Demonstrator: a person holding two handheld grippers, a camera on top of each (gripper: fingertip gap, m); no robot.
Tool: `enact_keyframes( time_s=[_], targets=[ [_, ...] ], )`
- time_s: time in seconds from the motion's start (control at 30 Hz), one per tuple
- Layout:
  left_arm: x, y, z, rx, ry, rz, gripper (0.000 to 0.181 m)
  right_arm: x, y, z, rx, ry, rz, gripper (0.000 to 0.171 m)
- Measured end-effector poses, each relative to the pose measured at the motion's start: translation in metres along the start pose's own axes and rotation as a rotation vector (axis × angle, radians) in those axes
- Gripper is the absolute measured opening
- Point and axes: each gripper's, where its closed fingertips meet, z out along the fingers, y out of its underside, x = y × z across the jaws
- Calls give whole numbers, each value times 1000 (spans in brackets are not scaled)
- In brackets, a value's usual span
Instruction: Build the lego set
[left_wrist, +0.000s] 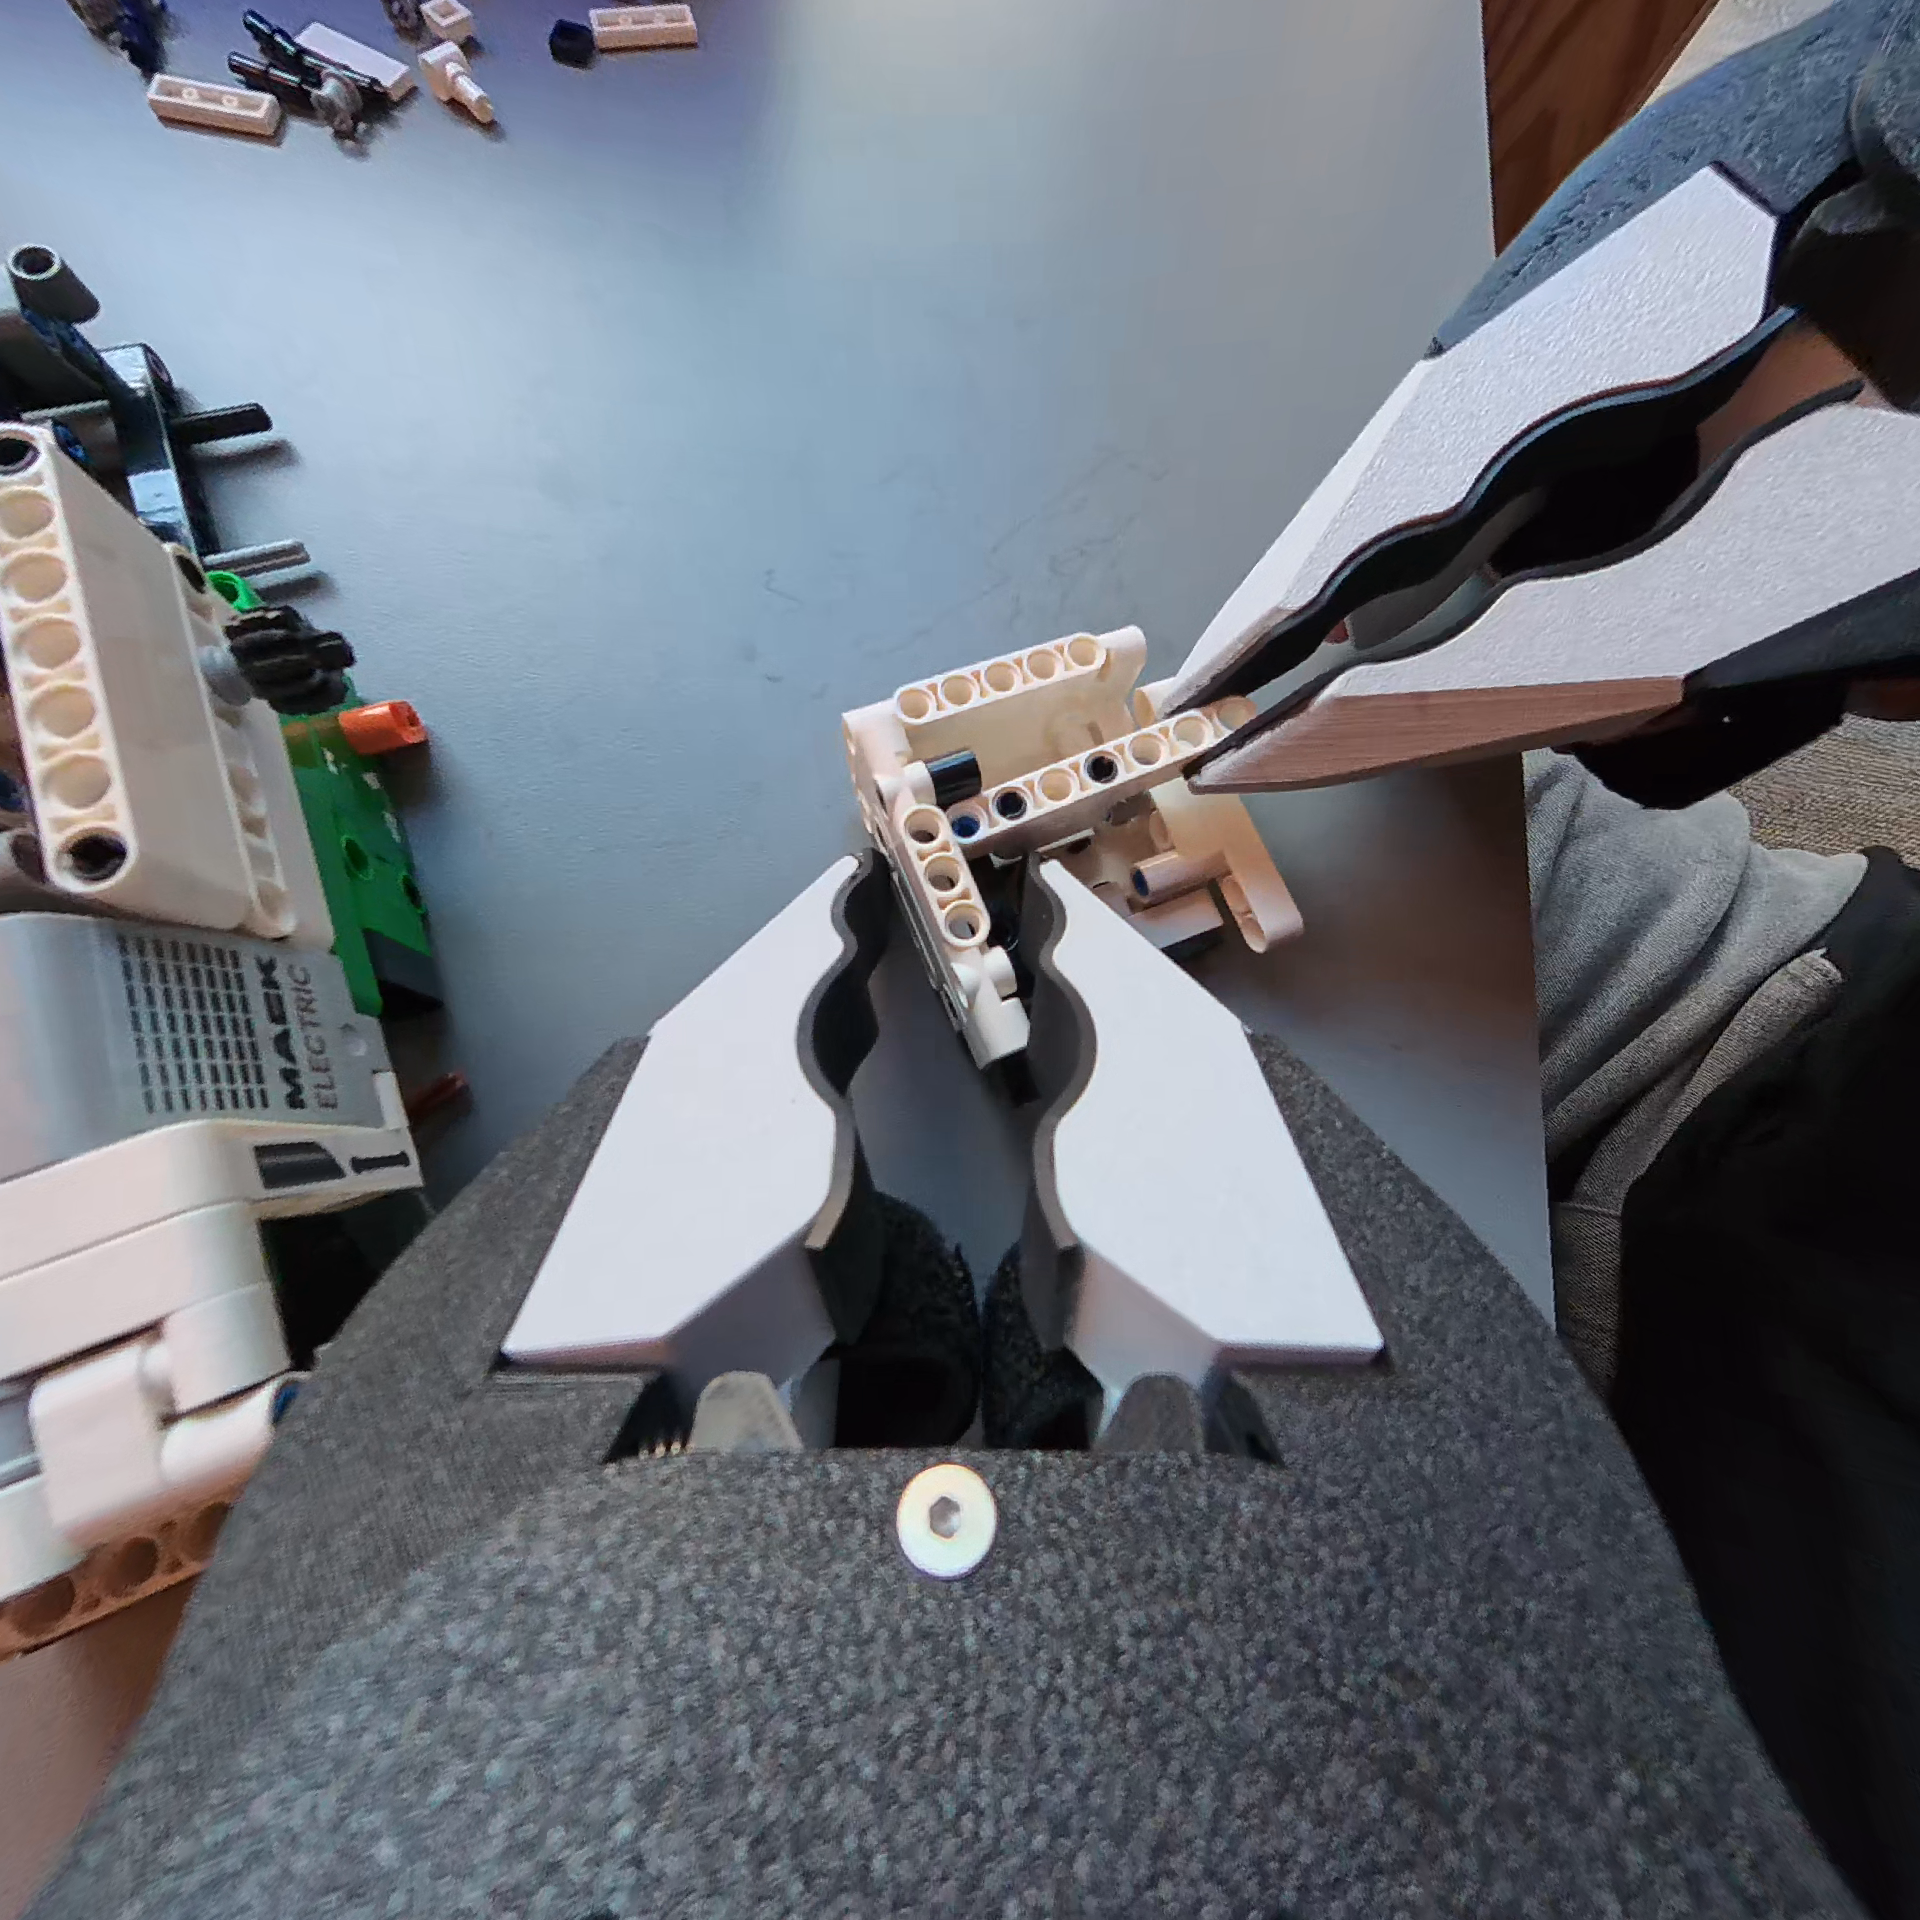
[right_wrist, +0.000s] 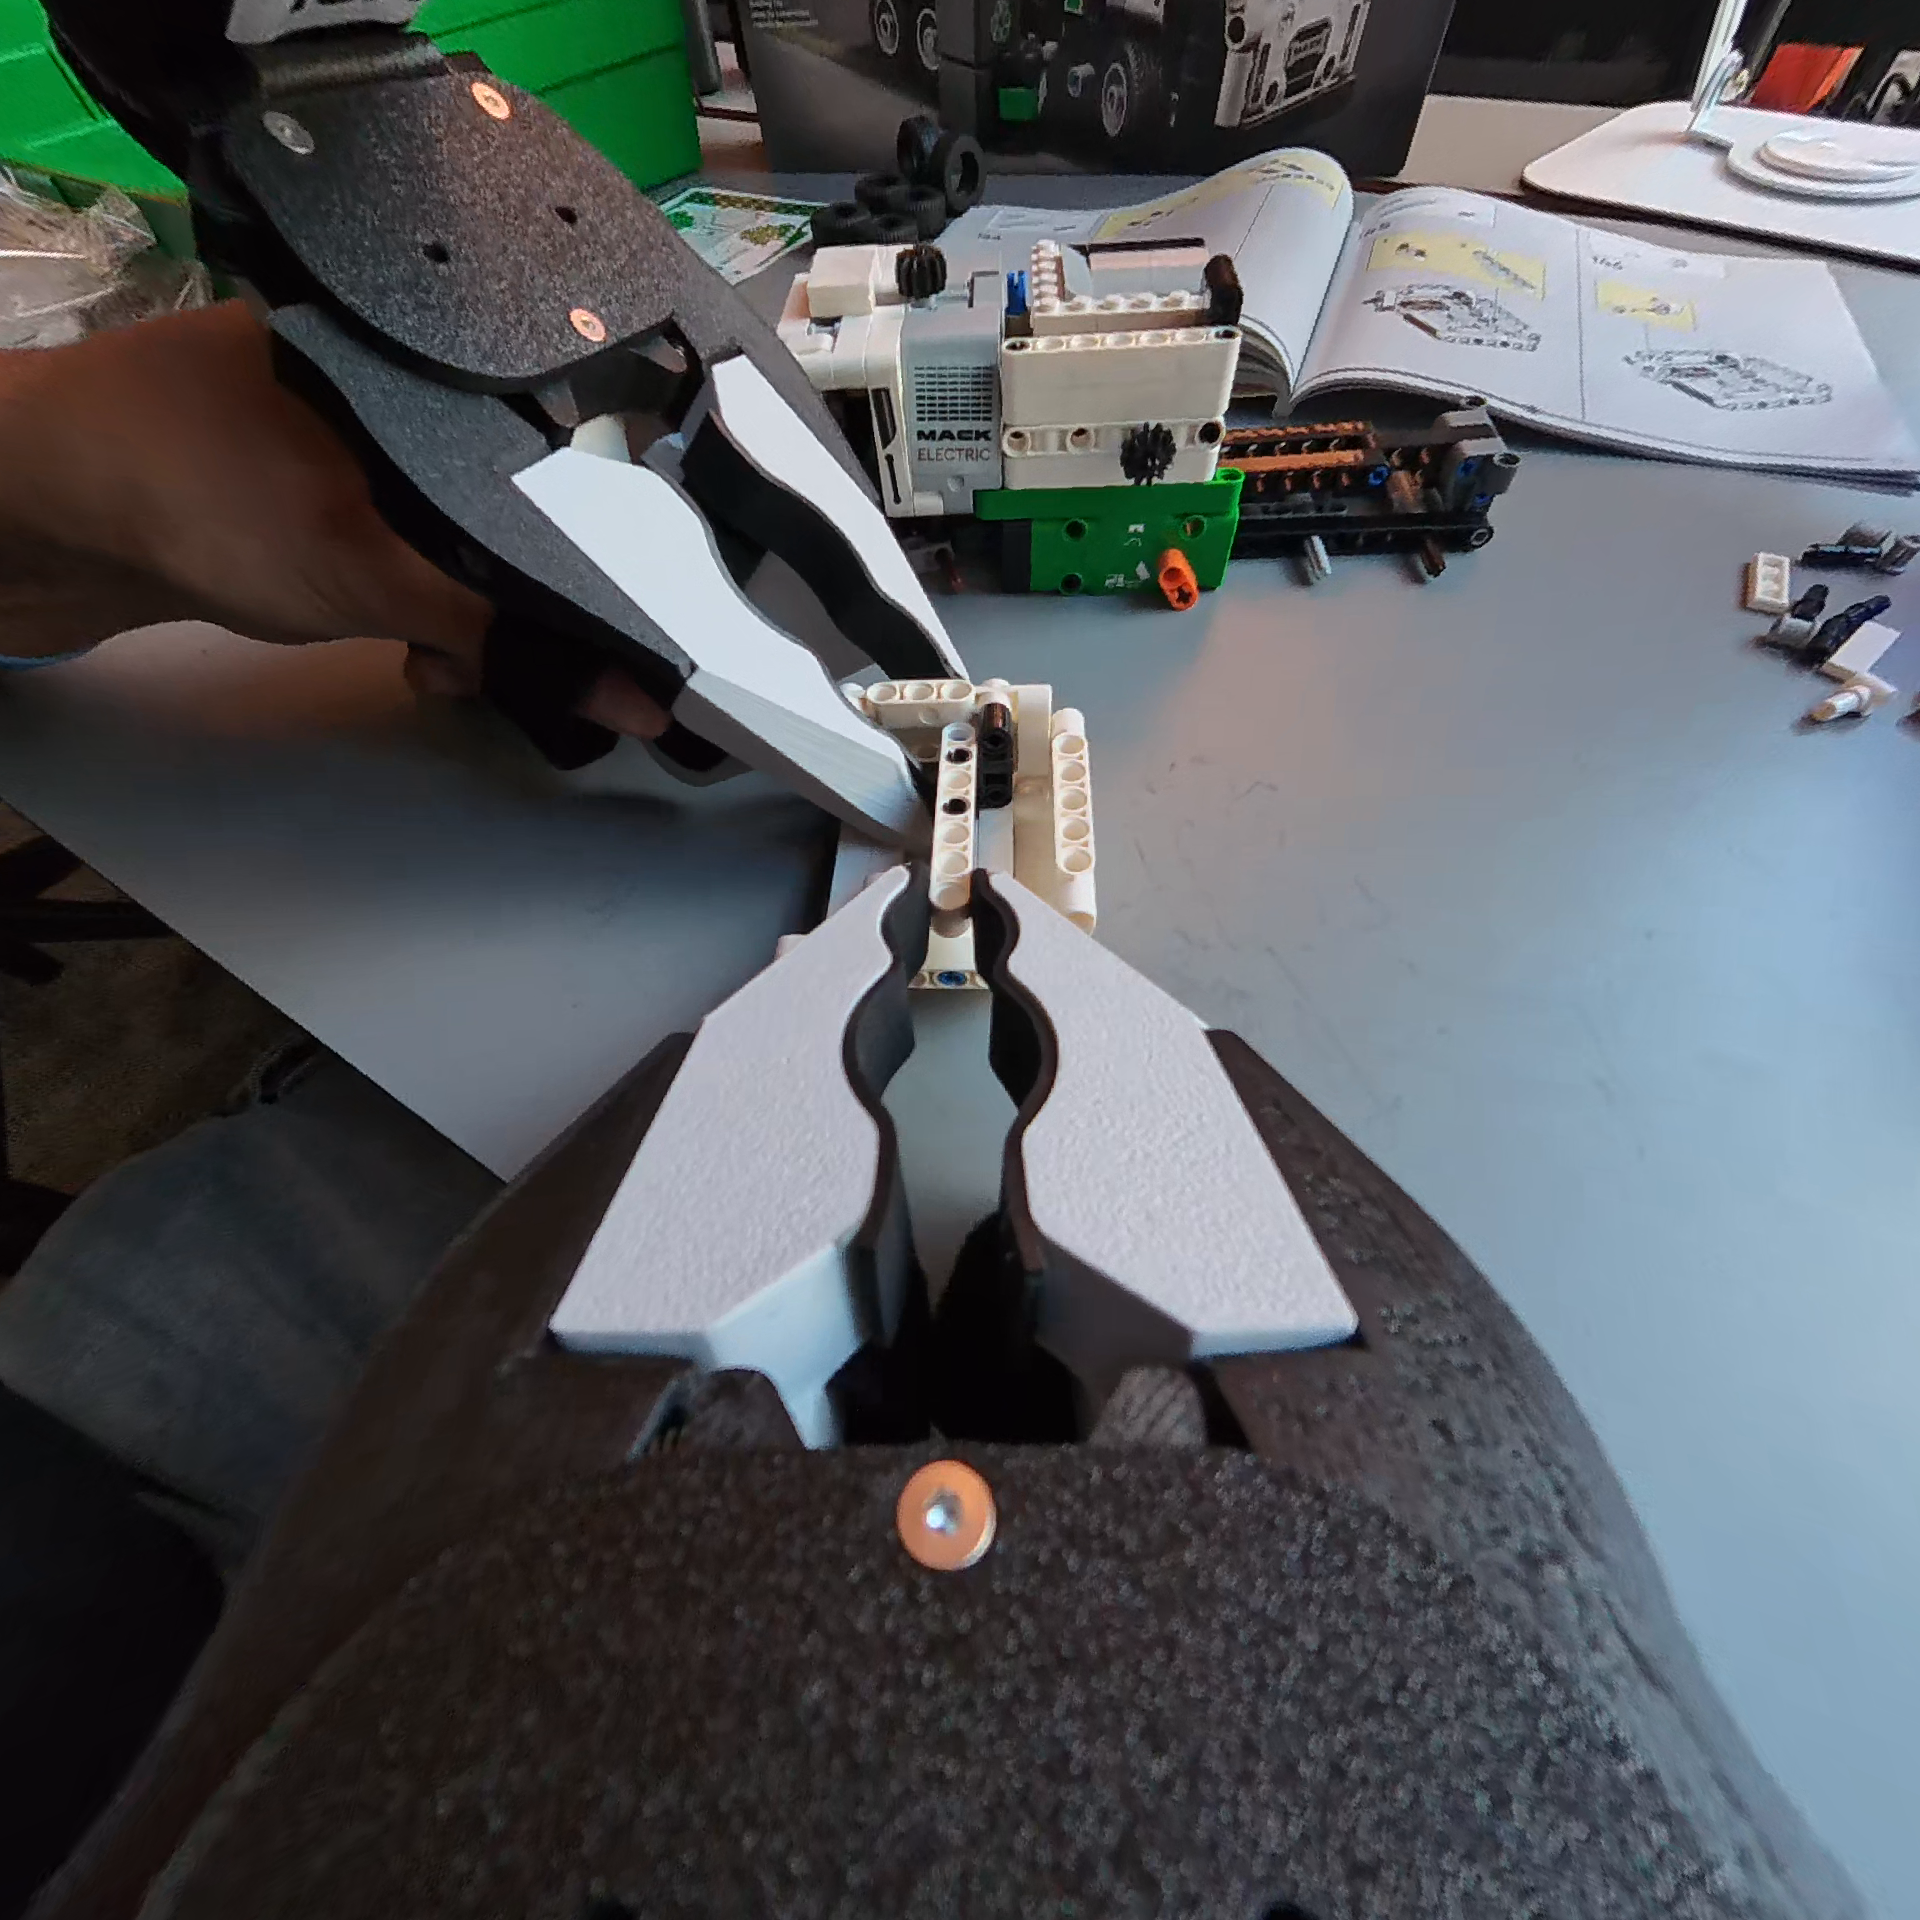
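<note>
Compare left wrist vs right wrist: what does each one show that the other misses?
Left wrist only: a person's grey sleeve beyond the table edge.

Right wrist only: the open instruction booklet, loose black tyres, a green box, and the bare hand holding the left gripper.

Both: the white beam subassembly gripped from two sides, right gripper on one beam, the partly built truck, and loose parts on the grey table.

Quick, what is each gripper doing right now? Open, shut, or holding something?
Left gripper: shut on the small white beam-and-frame lego assembly, at its short holed beam.
Right gripper: shut on the same assembly, at the end of its long holed beam.
</note>
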Motion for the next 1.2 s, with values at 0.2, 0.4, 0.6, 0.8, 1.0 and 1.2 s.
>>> enact_keyframes(
  time_s=[0.2,0.4,0.6,0.8,1.0,1.2],
  targets=[
    [0,0,0,2,1,-2,24,0,1,0,-4,-7,-17,7],
    [0,0,0,2,2,-7,24,0,1,0,-23,-34,9,7],
    [0,0,0,3,0,-10,24,-1,-12,-1,2,-25,-24,14],
    [0,0,0,5,-4,-9,25,0,2,6,-73,28,-74,7],
    [0,0,0,4,13,-43,24,0,9,8,-85,2,-44,7],
    [-2,-1,0,2,-6,-21,24,2,7,10,-123,-18,8,7]
  ],
)
